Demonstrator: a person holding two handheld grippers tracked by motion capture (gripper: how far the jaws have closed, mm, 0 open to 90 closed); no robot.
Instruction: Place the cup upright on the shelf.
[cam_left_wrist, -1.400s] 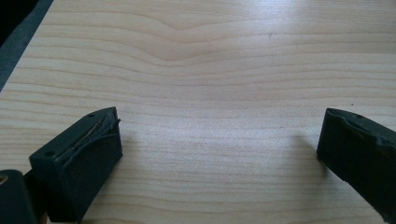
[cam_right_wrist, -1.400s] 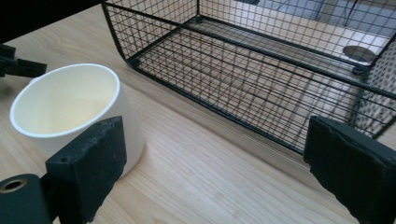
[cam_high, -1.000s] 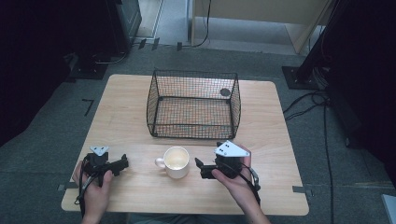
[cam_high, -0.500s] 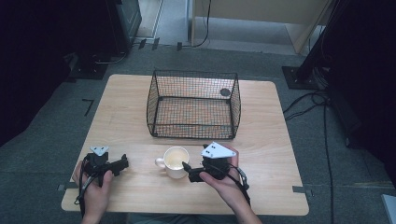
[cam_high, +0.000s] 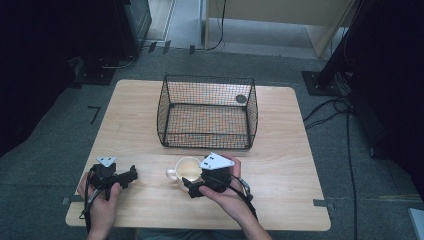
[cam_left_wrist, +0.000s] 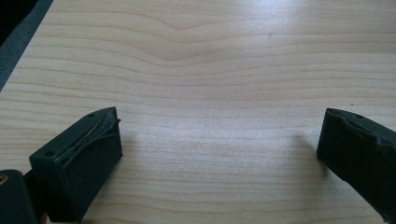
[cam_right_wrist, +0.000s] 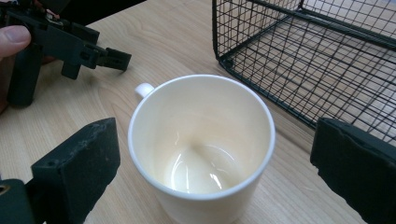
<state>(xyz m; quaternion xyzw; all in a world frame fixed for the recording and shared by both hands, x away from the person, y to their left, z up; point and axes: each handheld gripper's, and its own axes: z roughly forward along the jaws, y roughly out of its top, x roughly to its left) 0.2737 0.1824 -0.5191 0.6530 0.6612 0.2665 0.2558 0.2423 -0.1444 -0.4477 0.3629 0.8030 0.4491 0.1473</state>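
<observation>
The mug (cam_right_wrist: 201, 144) stands upright on the worktop (cam_high: 280, 165), just in front of the basket (cam_high: 207, 112). The right gripper (cam_high: 192, 187) is wide, with one jaw on each side of the mug and not touching it yet. I think the step is getting ready to grab the mug. Next the jaws should close gently on its wall. The left gripper (cam_high: 131, 175) is wide too, holds nothing and rests well apart. In the right gripper view the mug's bottom is cut off and only a bit of its handle peeks out. A small dark thing in the basket is too small to make out.
</observation>
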